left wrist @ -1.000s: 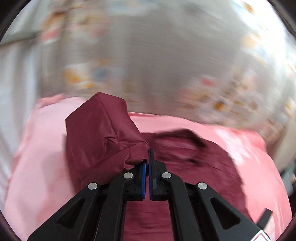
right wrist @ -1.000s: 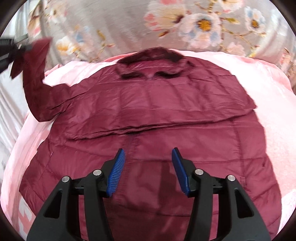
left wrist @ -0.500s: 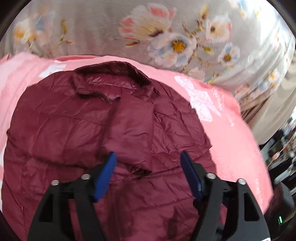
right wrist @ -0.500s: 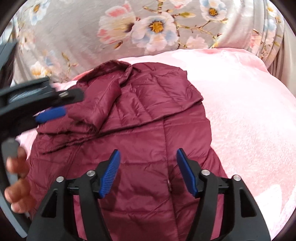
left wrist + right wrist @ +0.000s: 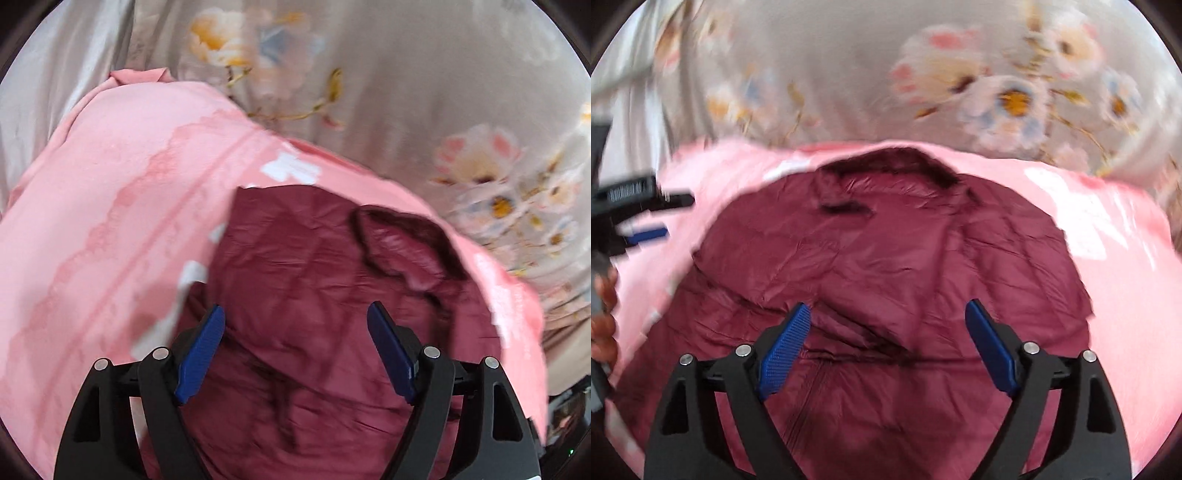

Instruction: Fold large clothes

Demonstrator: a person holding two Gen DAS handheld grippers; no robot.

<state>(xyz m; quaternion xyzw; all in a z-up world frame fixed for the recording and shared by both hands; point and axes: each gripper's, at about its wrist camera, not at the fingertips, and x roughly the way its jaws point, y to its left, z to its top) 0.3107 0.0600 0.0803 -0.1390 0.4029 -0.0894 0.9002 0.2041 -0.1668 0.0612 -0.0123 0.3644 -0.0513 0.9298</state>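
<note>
A dark red puffer jacket [image 5: 894,266] lies spread on a pink blanket [image 5: 1115,280], collar [image 5: 894,162] at the far side and both sleeves folded in over the body. My right gripper [image 5: 888,314] hovers above its middle, jaws opening wide, nothing between them. In the left wrist view the jacket [image 5: 314,280] fills the lower centre with its collar [image 5: 402,236] to the right. My left gripper [image 5: 295,314] hangs over the jacket's left part, jaws still widening and empty. The left gripper [image 5: 646,218] also shows at the left edge of the right wrist view, held by a hand [image 5: 604,314].
The pink blanket [image 5: 110,221] covers a bed. Behind it hangs a grey floral curtain [image 5: 997,85], with plain pale fabric [image 5: 55,74] at the far left. Dark clutter [image 5: 565,406] sits beyond the bed's right edge.
My left gripper let go of the sleeve, which now lies folded over the jacket, then swung left and down. My right gripper opened wider and shifted sideways.
</note>
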